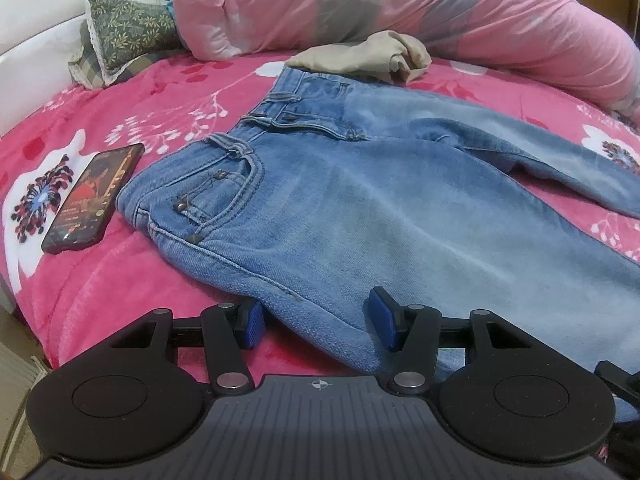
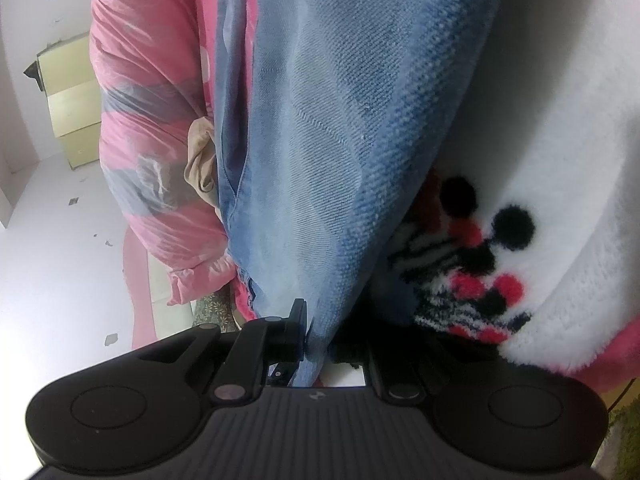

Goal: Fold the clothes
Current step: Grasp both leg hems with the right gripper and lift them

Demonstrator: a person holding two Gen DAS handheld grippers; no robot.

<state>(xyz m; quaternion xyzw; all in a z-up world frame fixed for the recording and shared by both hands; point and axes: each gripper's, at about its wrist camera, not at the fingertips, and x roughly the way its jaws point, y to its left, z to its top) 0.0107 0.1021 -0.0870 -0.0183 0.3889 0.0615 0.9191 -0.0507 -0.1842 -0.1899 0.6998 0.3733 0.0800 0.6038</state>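
Pink floral bedding point(image 1: 132, 120) covers the bed where the blue jeans point(image 1: 340, 208) lie flat, waistband toward the far left. Straddling the near side seam of the jeans, the left gripper point(image 1: 320, 322) has its blue pads apart, not pressing. Over on the right, the right gripper point(image 2: 316, 340) is clamped on a jeans leg. Left of the waistband lies a phone point(image 1: 94, 196); beyond it sit a beige garment point(image 1: 368, 56) and a rolled pink duvet point(image 1: 440, 12).

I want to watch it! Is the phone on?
On: the phone lies face up on the blanket, its screen lit with a picture.
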